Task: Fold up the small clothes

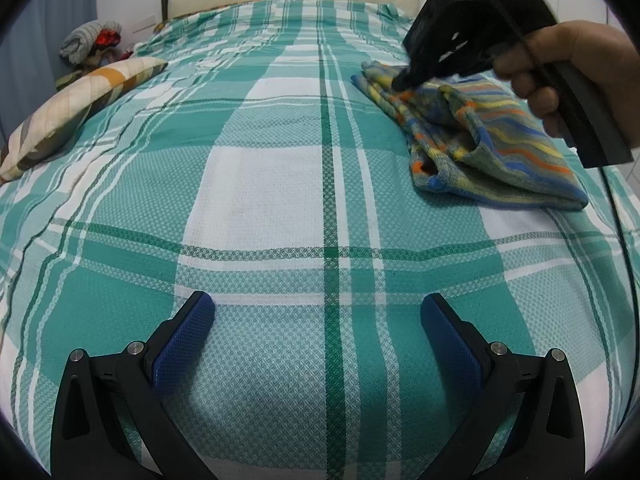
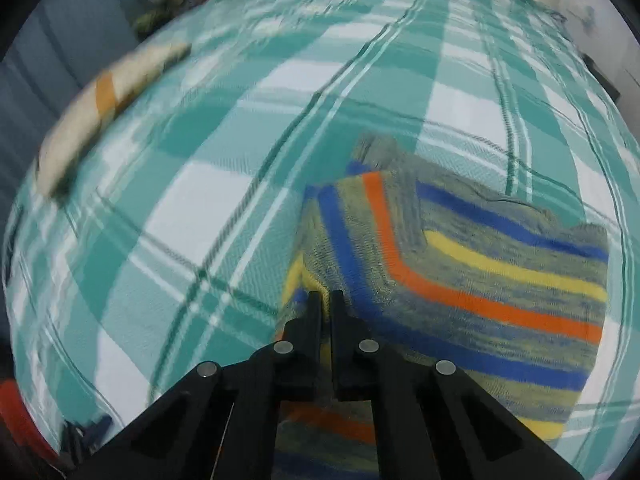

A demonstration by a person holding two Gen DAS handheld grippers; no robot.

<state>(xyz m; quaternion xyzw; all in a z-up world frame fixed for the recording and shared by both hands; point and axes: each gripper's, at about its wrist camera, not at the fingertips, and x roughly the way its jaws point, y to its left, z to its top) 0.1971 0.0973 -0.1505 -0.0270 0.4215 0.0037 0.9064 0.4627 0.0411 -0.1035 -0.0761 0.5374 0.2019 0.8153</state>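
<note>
My right hand-held gripper [image 2: 326, 296] is clenched, its two black fingers drawn nearly together with the tips down on the near left corner of the striped garment [image 2: 460, 280]. Whether a fold of the knit is actually pinched between the tips I cannot tell; the view from that wrist is smeared by motion. My left hand-held gripper [image 1: 318, 316] is released — its blue pads [image 1: 188, 340] stand wide apart over bare bedspread [image 1: 280, 184], holding nothing, well apart from the garment.

The garment, a small knit with blue, orange and yellow stripes on a grey-green ground, lies on the right side of the bed, already doubled over itself but lumpy, with one open end gaping toward me in the left wrist view. My right hand [image 1: 560, 64] and its tool sit over its far edge there.

I judge the fold is midway: one layer is over, and I am taking a corner for the next one. The next move calls for a sure pinch on that corner, then a lift and carry across the body of the cloth — low enough that the lower layers do not drag along.

A patterned pillow [image 1: 76, 108] lies at the left edge of the bed. I can read no brand, label or writing anywhere.
</note>
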